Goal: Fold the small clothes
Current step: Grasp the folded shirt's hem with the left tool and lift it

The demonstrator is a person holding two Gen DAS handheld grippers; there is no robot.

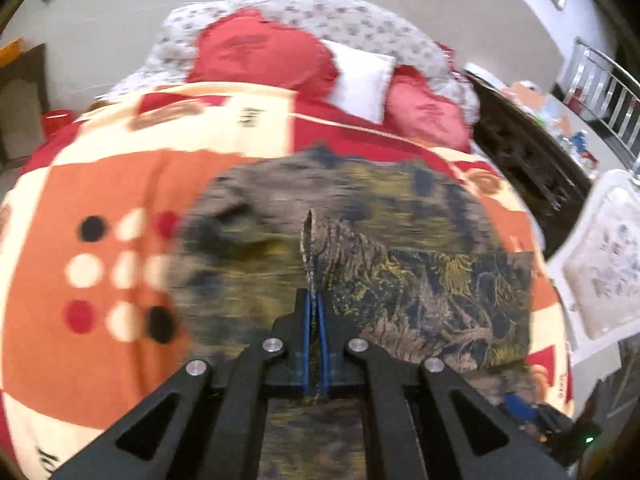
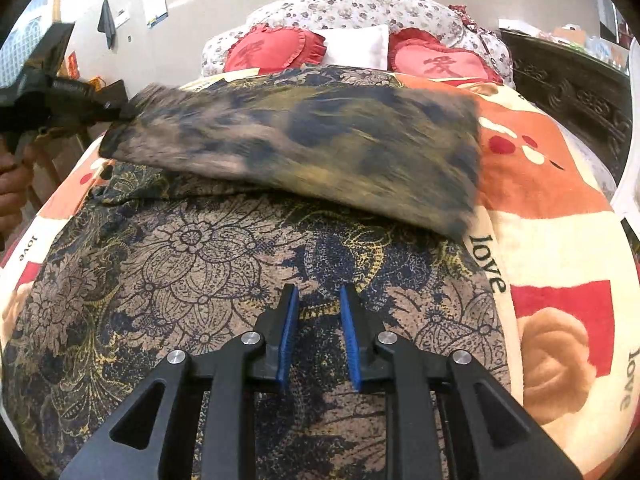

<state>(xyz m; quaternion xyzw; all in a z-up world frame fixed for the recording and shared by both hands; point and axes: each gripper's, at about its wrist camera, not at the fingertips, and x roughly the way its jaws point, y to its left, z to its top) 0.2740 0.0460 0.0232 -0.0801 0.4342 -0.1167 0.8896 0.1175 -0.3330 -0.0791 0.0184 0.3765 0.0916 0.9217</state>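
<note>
A dark floral-print garment (image 2: 180,280), brown, navy and yellow, lies spread on the bed's blanket (image 2: 560,200). My left gripper (image 1: 315,300) is shut on a pinched edge of the garment (image 1: 440,292), which stands up between its blue pads. From the right wrist view, the left gripper (image 2: 60,92) holds that corner up at the left, so a blurred flap (image 2: 320,140) hangs over the rest of the cloth. My right gripper (image 2: 319,292) points down at the flat part near me. Its jaws stand a little apart with nothing between them.
Two red heart cushions (image 2: 272,48) and a white pillow (image 2: 360,46) lie at the bed's head. Dark carved wooden furniture (image 2: 568,88) stands along the right side. A white chair (image 1: 600,260) is beside the bed. A hand (image 2: 12,184) shows at the far left.
</note>
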